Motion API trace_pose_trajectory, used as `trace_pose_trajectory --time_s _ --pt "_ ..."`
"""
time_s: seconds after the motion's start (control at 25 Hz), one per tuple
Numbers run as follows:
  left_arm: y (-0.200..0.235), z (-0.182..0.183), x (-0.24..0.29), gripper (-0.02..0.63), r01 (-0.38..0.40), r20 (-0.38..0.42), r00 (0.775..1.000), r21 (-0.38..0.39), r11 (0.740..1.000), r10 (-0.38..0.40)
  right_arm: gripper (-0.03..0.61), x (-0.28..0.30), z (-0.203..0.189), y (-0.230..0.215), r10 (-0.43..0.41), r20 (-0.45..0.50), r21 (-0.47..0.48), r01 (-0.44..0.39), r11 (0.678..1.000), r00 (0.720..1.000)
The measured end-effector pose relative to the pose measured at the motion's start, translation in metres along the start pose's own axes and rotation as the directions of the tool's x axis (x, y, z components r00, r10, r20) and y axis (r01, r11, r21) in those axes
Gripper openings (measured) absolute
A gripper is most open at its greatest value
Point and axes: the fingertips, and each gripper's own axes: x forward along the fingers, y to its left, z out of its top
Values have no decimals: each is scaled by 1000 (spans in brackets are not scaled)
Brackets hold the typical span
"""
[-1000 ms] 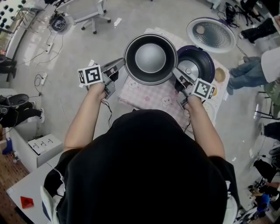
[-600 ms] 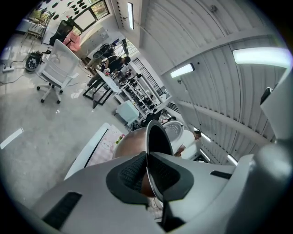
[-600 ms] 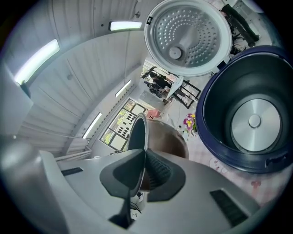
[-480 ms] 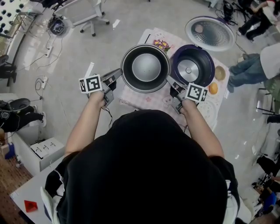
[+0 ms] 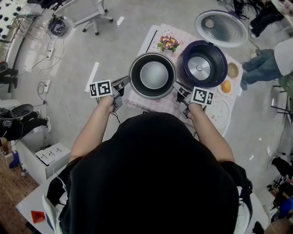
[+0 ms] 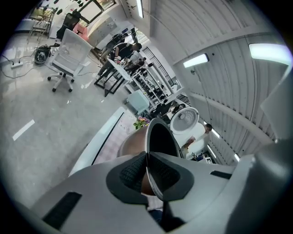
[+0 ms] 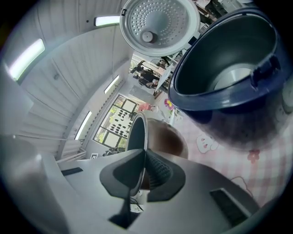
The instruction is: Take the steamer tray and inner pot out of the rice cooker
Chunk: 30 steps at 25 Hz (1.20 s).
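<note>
The dark metal inner pot (image 5: 152, 75) hangs above the pink checked tablecloth (image 5: 155, 106), just left of the cooker. My left gripper (image 5: 127, 83) is shut on its left rim and my right gripper (image 5: 176, 87) is shut on its right rim. In the left gripper view the thin rim of the pot (image 6: 161, 137) runs between the pads (image 6: 130, 173). The right gripper view shows the pot (image 7: 170, 138) pinched the same way. The dark blue rice cooker (image 5: 204, 64) stands open and hollow, its perforated lid (image 5: 221, 28) tipped back. No steamer tray is in view.
A small flower pot (image 5: 168, 43) stands at the table's far edge, behind the pot. An orange (image 5: 225, 86) and a small dish (image 5: 233, 70) lie right of the cooker. A person in jeans (image 5: 263, 73) stands at the right. An office chair (image 5: 98, 13) is far left.
The inner pot has come down and looks smaller, lower over the tablecloth beside the cooker. Both grippers sank with it and kept their hold on the rim.
</note>
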Motion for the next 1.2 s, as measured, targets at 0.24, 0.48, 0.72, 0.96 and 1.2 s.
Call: trace_pose_trajectory --time_s 0.24,0.48,0.72,0.96,1.2 --pt "21 -19 9 40 -22 -59 998 -46 999 19 21 5 -17 -24 -33 -20 39 34 999 999" --pt "40 -30 27 40 -51 -103 994 -59 997 45 21 9 -27 -52 -58 -32 76 61 995 998" --pt "51 -42 37 40 -77 -133 989 -68 995 67 22 9 -36 -69 -84 -43 97 88 991 996" --pt "56 -40 42 40 -92 -131 988 -75 993 82 24 13 -37 -78 -87 -40 124 92 988 995" --pt "56 -36 44 40 -100 -120 989 -84 991 90 25 15 -34 -80 -85 -27 148 88 985 996"
